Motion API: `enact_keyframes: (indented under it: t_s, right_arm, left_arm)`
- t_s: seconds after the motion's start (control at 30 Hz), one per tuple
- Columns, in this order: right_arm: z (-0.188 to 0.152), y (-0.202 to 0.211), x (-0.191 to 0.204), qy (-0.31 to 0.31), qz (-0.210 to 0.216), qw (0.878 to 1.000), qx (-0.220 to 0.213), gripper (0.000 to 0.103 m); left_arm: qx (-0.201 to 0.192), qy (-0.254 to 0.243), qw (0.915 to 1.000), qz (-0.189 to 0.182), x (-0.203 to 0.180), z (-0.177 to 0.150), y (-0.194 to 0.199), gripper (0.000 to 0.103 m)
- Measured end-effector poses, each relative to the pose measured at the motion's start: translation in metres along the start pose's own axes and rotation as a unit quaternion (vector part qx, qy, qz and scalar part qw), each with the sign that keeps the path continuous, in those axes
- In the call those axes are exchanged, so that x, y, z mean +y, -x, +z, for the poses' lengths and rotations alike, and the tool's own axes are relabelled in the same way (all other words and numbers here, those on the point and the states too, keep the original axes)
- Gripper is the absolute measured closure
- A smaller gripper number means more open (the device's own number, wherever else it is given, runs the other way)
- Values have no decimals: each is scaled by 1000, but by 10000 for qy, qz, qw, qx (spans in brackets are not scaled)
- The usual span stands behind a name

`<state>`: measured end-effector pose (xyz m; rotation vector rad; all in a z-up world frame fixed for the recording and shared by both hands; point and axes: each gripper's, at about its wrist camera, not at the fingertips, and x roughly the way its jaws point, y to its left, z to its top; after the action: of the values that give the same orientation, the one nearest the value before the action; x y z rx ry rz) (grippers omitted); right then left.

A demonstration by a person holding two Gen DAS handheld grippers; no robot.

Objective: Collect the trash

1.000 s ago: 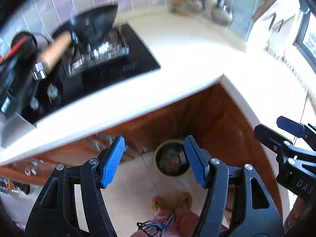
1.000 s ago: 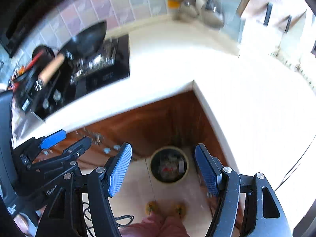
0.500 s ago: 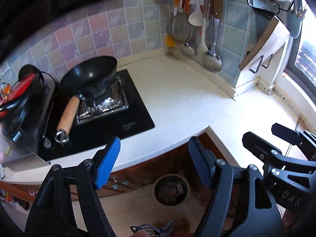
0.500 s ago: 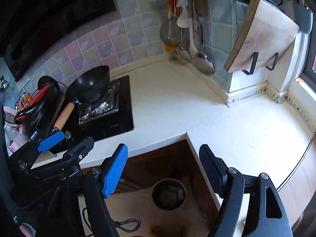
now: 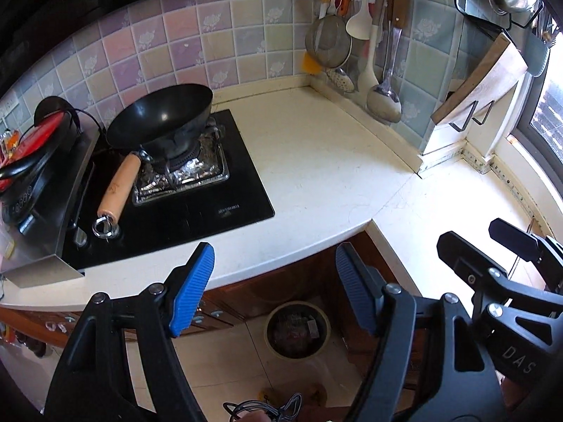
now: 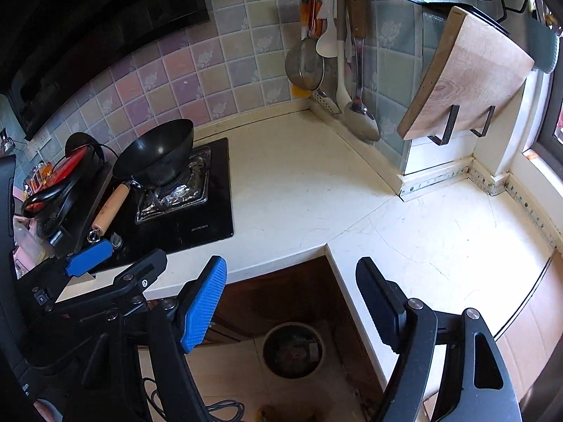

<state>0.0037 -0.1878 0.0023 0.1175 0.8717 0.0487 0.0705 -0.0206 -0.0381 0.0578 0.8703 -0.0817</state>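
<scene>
Both grippers hang spread and empty above the counter's inner corner: the left gripper and the right gripper, side by side. From the left sit a red-handled appliance, then a wok on the black hob, bare counter, hanging utensils and a leaning cutting board. Down on the floor, below the counter edge, stands the bin with trash inside, framed between each pair of jaws. Compared with a second ago, both views sit higher and are sharp rather than blurred, the bin looks smaller, and the wall now shows.
</scene>
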Motion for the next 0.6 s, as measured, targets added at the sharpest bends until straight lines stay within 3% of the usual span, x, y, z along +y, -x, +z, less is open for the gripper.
enact_keyframes:
  t_s: [0.6]
  right_arm:
    - [-18,7,-8,-35,-41,10000,28,26]
  left_arm:
    - [37,-50,10000,26,-7,-14,7,33]
